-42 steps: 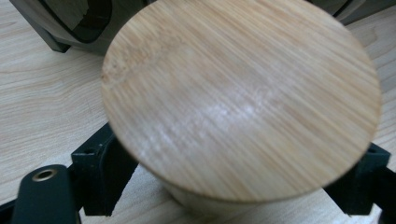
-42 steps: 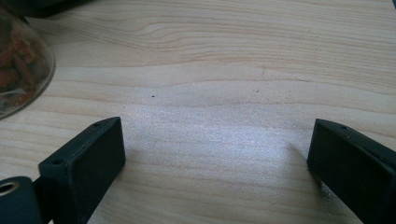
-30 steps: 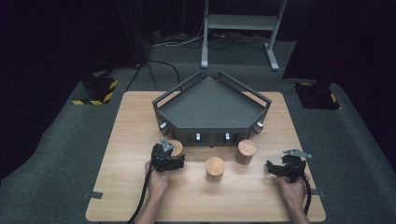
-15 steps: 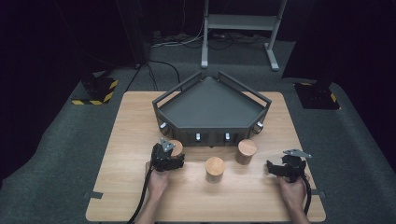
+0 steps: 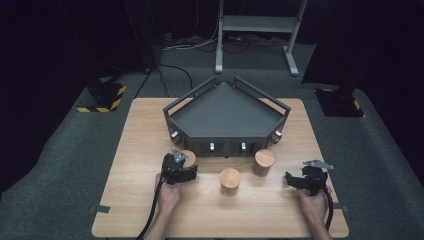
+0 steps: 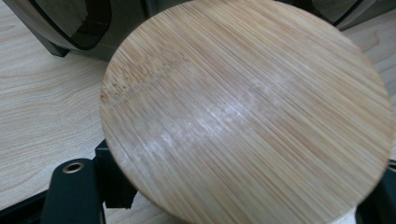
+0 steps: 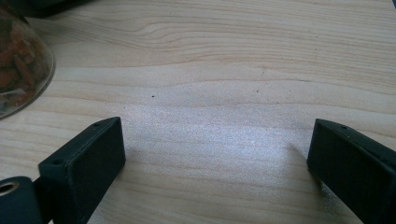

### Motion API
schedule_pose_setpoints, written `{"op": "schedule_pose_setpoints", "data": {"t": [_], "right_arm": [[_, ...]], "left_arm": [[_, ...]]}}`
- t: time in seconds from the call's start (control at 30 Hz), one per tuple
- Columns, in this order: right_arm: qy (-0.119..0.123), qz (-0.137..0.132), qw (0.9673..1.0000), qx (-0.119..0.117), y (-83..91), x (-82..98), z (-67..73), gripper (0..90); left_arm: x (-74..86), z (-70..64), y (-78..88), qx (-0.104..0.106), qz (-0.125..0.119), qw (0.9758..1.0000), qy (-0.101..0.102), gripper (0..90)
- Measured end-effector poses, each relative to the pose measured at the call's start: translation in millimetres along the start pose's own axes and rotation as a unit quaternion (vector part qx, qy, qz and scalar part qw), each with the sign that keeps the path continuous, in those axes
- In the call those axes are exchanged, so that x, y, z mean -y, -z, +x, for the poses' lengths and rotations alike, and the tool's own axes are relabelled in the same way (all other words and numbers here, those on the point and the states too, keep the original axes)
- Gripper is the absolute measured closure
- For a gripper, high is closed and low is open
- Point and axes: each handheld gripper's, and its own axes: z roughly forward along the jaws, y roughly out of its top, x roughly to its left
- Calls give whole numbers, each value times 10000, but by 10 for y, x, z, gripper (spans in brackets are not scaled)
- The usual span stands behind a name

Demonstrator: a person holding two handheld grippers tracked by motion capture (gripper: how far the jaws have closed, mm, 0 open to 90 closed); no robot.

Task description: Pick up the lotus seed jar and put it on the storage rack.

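The left gripper (image 5: 181,167) sits at the near left of the wooden table (image 5: 140,150), and its jaws have just been closing; they now stand clamped on the left jar (image 5: 189,157), a jar with a round bamboo lid (image 6: 243,116) whose grain runs slantwise right above the jaws in the left gripper view. That jar stands directly ahead of the left gripper, just in front of the dark five-sided tray (image 5: 225,115), which rises beyond it. To the right of the held jar, well apart from the left gripper, stands the middle jar (image 5: 230,180), and a little farther right and back, the right jar (image 5: 264,161), close to the tray's front wall. The right gripper (image 5: 295,181) rests at the near right of the table, its jaws spread wide over bare wood with nothing between them; ahead and to its left, the glass side of a jar (image 7: 21,70) filled with brownish pieces curves into the right gripper view. By my reading, the step in hand is the grasp on the left jar, freshly made and the jar not yet lifted. The next move probably calls for a straight lift, keeping the jar upright and high enough to clear the tray's rail if it is bound there, with the grip low enough under the lid that the lid does not come away alone. No brand, label or writing can be read on the lids, the tray or the grippers.
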Motion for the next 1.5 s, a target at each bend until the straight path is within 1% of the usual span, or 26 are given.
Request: {"op": "schedule_pose_setpoints", "data": {"t": [0.3,0.47,0.53,0.67,0.83,0.93,1.37,1.5], "right_arm": [[0,0,10000,1,0,0,0,34],[1,-1,10000,2,0,0,1,34],[1,-1,10000,3,0,0,1,34],[-1,-1,10000,2,0,0,1,34],[-1,-1,10000,2,0,0,1,34],[0,-1,10000,2,-1,0,1,34],[-1,-1,10000,1,0,0,1,34],[-3,-2,10000,1,-1,0,1,35]], "left_arm": [[-8,31,59,50,21,10000,-40,254],[-38,41,99,74,56,9999,-62,254],[-47,48,126,115,57,9999,-63,254],[-79,58,164,147,116,9997,-152,254],[-101,79,201,186,149,9996,-155,254],[-125,90,236,210,179,9994,-204,254],[-213,144,377,301,250,9989,-239,254],[-241,141,413,316,273,9988,-257,254]]}}
